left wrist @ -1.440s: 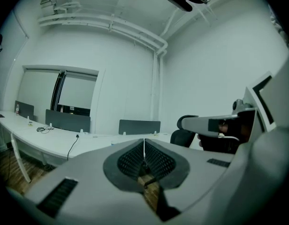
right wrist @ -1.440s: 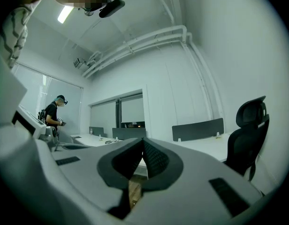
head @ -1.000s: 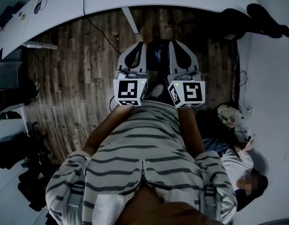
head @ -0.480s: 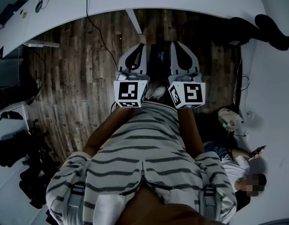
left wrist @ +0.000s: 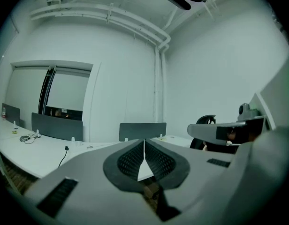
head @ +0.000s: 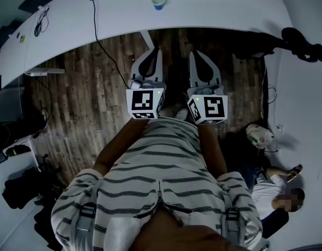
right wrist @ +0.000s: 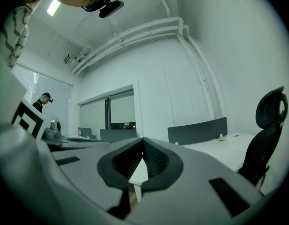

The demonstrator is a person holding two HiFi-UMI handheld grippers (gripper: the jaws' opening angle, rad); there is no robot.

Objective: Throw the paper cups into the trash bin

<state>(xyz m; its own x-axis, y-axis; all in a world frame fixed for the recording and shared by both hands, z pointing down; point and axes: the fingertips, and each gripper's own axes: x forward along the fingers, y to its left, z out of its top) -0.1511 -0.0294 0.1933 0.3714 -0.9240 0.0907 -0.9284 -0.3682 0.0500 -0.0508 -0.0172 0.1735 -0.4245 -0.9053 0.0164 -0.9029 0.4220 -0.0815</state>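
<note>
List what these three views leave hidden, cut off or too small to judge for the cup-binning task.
Trash bin: in no view, so its place is unknown.
Paper cup: head view, too small to tell whether it holds anything.
Floor underfoot: head view, hidden by the striped shirt.
Desk far side: head view, cut off by the picture's upper edge.

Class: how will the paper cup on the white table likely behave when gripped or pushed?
The paper cup looks small and thin-walled, so probably light and easily crushed. It stands upright on the white table; a push near the rim would likely tip it.
</note>
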